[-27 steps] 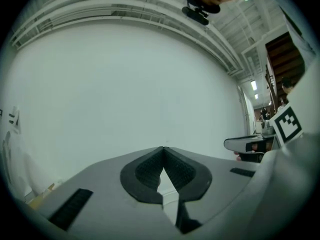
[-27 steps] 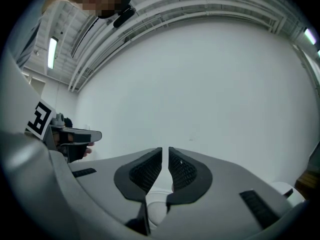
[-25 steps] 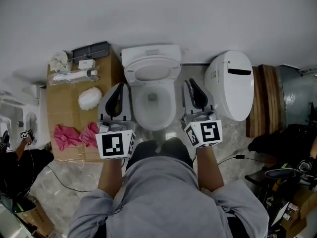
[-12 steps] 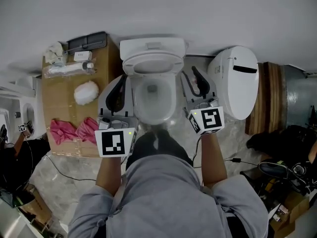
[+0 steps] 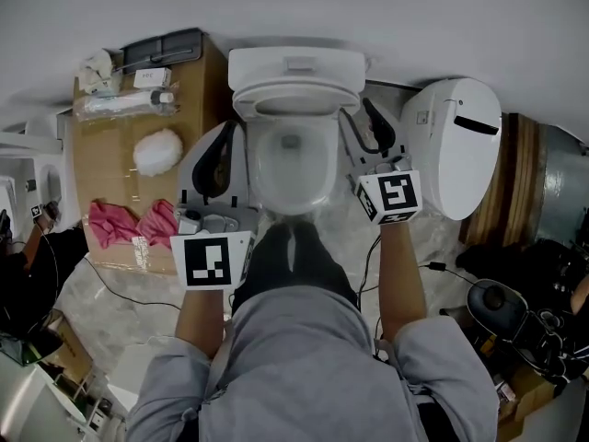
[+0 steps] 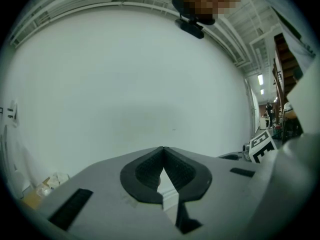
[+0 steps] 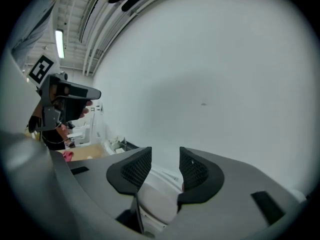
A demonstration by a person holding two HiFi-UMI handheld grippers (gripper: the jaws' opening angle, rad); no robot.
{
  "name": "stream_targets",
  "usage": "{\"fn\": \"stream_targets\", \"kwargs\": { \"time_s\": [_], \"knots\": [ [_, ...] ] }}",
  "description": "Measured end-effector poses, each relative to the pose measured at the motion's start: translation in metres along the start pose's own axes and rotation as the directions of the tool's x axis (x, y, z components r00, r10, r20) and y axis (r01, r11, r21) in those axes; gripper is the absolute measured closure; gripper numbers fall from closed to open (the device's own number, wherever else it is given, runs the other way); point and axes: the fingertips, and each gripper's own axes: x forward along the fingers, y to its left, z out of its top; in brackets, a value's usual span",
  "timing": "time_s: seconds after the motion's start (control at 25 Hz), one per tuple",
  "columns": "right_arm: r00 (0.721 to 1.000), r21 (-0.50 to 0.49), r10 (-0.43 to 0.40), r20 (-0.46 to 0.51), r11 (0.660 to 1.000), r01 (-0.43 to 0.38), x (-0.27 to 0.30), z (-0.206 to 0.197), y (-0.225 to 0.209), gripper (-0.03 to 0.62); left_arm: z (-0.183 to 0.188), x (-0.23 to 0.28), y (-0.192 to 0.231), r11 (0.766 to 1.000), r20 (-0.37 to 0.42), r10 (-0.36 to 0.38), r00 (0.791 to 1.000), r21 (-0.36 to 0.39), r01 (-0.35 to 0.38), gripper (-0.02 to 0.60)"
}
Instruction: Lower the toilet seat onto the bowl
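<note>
Two tongs flanking toilet bowl (image 5: pixel 328 168), one per side. Left tongs (image 5: pixel 224 143) (image 6: pixel 163 152) just left of bowl, tips pressed together, nothing pinched. Right tongs (image 5: pixel 372 121) (image 7: pixel 165 157) just right of bowl, spread apart, pinching nothing, white toilet body seen beyond the gap. Toilet seat (image 5: pixel 296 100) raised, at back of bowl against tank (image 5: pixel 294 64), not yet down. Second white toilet (image 5: pixel 453 145) further right of bowl, past right tongs. Cardboard box (image 5: pixel 110 168) left of bowl, with pink cloth (image 5: pixel 115 224) and white fluffy ball (image 5: pixel 158 152) on it
</note>
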Motion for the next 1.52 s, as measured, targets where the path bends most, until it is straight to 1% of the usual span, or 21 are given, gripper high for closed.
{"fn": "stream_targets", "kwargs": {
  "time_s": [0.16, 0.36, 0.56, 0.84, 0.92, 1.32, 1.52],
  "knots": [
    [0.999, -0.010, 0.030, -0.035, 0.999, -0.030, 0.020, -0.022, 0.001, 0.442, -0.014, 0.007, 0.008, 1.000, -0.013, 0.020, 1.000, 0.002, -0.020, 0.581],
    [0.994, -0.035, 0.073, -0.079, 0.997, -0.076, 0.041, -0.044, 0.002, 0.431, -0.033, 0.017, 0.017, 0.999, -0.054, 0.039, 0.998, -0.003, -0.039, 0.581],
    [0.989, -0.060, 0.093, -0.113, 0.993, -0.100, 0.054, -0.059, 0.001, 0.422, -0.043, 0.027, 0.022, 0.999, -0.065, 0.047, 0.997, -0.001, -0.047, 0.581],
    [0.976, -0.062, 0.119, -0.184, 0.989, -0.133, 0.072, -0.095, 0.001, 0.404, -0.059, 0.037, 0.027, 0.998, -0.090, 0.059, 0.994, -0.006, -0.060, 0.581],
    [0.973, -0.062, 0.125, -0.193, 0.988, -0.139, 0.076, -0.103, 0.002, 0.401, -0.063, 0.038, 0.029, 0.998, -0.082, 0.065, 0.995, -0.009, -0.066, 0.581],
    [0.966, -0.055, 0.132, -0.221, 0.988, -0.147, 0.088, -0.126, 0.000, 0.393, -0.085, 0.037, 0.031, 0.997, -0.114, 0.073, 0.991, -0.021, -0.076, 0.581],
    [0.970, -0.049, 0.118, -0.213, 0.990, -0.131, 0.091, -0.129, -0.001, 0.391, -0.090, 0.036, 0.032, 0.997, -0.123, 0.073, 0.990, -0.024, -0.076, 0.581]
  ]
}}
